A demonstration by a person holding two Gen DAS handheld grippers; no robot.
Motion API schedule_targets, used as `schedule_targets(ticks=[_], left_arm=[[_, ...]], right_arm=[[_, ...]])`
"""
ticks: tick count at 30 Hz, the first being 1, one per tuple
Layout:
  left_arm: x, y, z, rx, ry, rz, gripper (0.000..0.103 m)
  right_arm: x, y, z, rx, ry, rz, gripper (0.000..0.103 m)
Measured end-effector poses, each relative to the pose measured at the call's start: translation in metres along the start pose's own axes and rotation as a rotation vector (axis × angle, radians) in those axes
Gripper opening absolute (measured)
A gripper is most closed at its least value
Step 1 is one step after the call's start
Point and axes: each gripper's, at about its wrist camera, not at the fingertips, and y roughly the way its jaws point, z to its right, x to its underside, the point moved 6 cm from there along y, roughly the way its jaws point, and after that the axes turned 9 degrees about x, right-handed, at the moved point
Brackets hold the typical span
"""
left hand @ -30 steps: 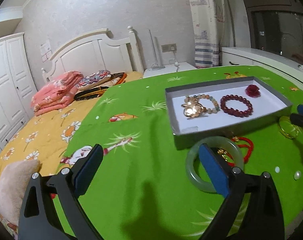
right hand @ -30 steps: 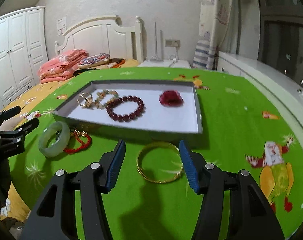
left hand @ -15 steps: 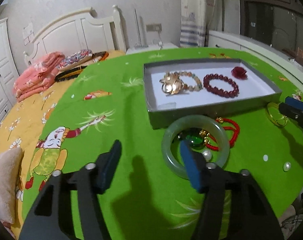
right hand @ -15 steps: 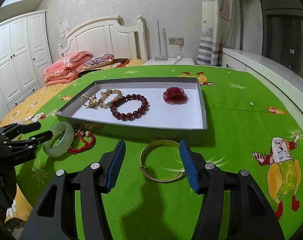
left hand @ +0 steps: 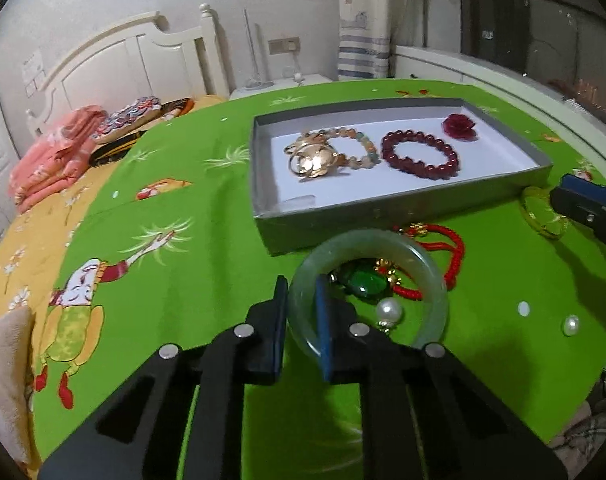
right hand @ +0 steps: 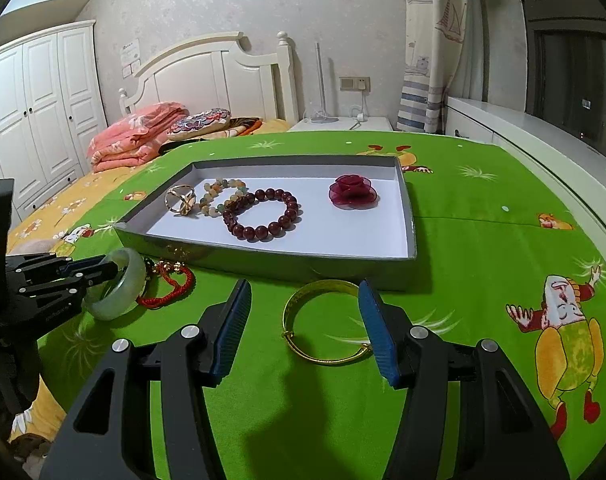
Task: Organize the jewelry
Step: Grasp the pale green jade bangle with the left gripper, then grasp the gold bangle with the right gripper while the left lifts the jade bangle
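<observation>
so four pieces lie in the tray (right hand: 411,224); left gripper (left hand: 301,332) clamps the jade bangle (left hand: 431,280), right gripper (right hand: 303,328) spread over the gold bangle (right hand: 323,320).

pale green jade bangle (left hand: 403,248) pinched at its near rim, tilted up over the red cord bracelet (left hand: 443,256)

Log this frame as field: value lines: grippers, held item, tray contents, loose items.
left gripper: shut on the jade bangle, pinching its near rim
right gripper: open, holding nothing, straddling the gold bangle
tray: grey, white floor, on the green cloth
in tray: gold ring piece, pale bead bracelet, dark red bead bracelet, red flower
loose on cloth: gold bangle, red cord bracelet, green stone, pearls
</observation>
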Motion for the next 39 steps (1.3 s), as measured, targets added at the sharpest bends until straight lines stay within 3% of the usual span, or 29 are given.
schedule_targets(ticks=[4,21,29,34,39], left_arm=[[0.001,-0.011,-0.004,0.039,-0.047,0.063,0.012],[0.043,-0.06,-0.032,0.015,-0.121,0.158,0.012],[0.055,-0.062,-0.053,-0.009,-0.183,0.125,0.011],[0.056,-0.056,-0.05,-0.036,-0.174,0.086,0.021],[0.055,-0.05,-0.049,-0.076,-0.161,0.055,0.034]], right_arm=[[0.0,0.0,0.0,-0.001,0.001,-0.002,0.053],[0.0,0.0,0.001,0.01,-0.008,-0.007,0.053],[0.0,0.002,0.0,0.021,-0.021,-0.015,0.053],[0.002,0.003,-0.001,0.028,-0.026,-0.026,0.053],[0.006,0.016,-0.006,0.036,-0.054,-0.121,0.053]])
